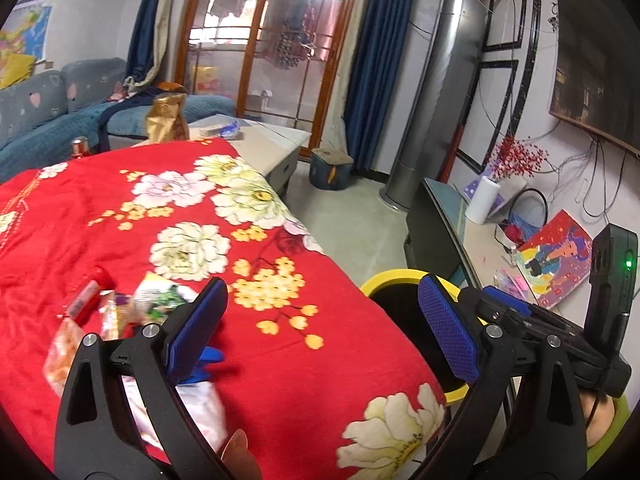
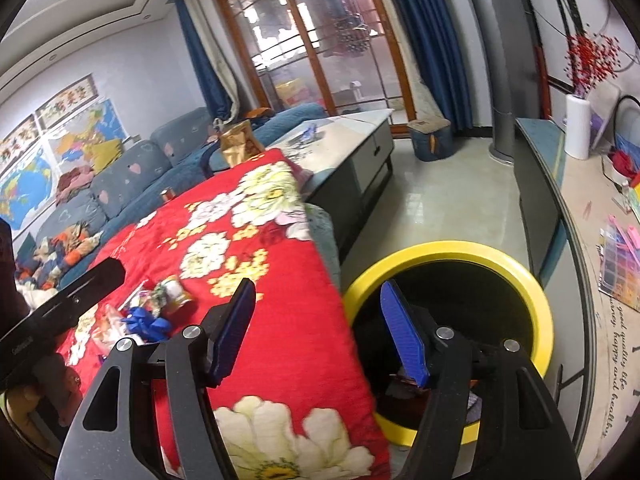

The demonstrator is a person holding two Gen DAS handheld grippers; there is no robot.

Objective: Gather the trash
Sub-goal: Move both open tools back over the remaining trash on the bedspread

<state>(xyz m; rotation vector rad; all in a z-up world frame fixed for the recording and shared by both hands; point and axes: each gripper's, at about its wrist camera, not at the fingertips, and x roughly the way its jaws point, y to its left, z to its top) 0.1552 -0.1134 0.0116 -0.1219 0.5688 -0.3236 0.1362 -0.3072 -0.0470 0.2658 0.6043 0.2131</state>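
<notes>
Trash is left heaped on a red floral-covered surface [image 2: 280, 264] beside a yellow-rimmed bin [image 2: 520, 272].

From left: wrappers [image 2: 140, 312] are piled within reach; both the left gripper [image 1: 320, 332] and right gripper [image 2: 320, 332] are held wide open and empty, the bin placed alongside for drops.

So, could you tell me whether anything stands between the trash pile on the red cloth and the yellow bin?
Nothing visible does. The trash pile lies on the red cloth, and the bare cloth runs from it to the edge, where the yellow bin stands open beside it. The right gripper, jaws open and empty, hangs over that edge.
</notes>
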